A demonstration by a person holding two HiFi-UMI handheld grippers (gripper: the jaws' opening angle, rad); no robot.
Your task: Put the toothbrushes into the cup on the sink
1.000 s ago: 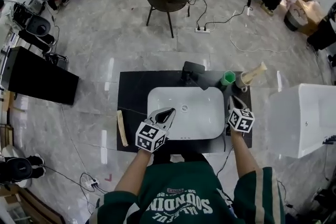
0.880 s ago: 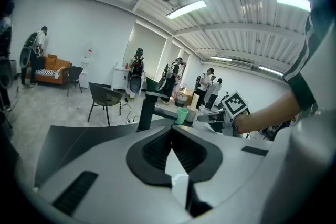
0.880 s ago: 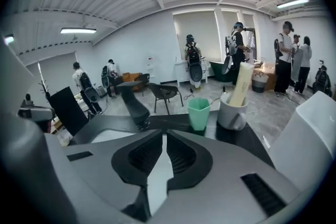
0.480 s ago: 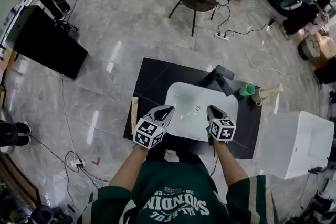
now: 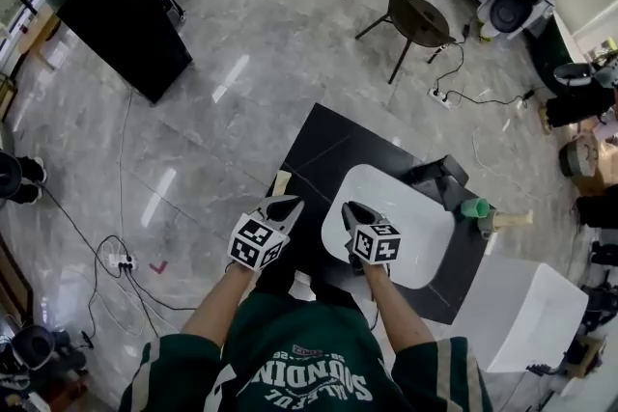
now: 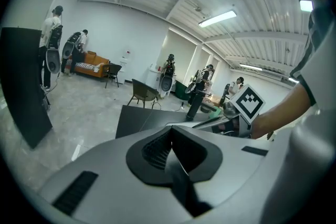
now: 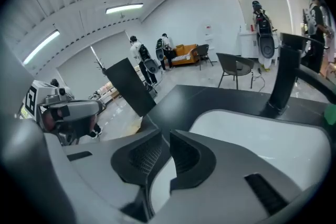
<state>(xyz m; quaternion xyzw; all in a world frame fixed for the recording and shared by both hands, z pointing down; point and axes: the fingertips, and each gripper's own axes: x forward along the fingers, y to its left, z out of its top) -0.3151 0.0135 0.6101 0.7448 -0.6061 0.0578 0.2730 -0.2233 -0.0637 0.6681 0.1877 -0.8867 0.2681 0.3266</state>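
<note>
Overhead: black counter (image 5: 333, 145), white sink (image 5: 410, 222), marble floor (image 5: 241, 34) — left gripper (image 5: 294, 202), right gripper (image 5: 348, 206) fingers pressed together.

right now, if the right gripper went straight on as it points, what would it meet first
Probably the black countertop beside the rim of the white sink basin; depth is unclear, so possibly the rim.

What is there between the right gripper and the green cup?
Between the right gripper and the green cup lies only the bare white basin, as the head view shows.

Bright strip lights (image 6: 218, 18), floor (image 5: 232, 77) glare, fisheye edges.
</note>
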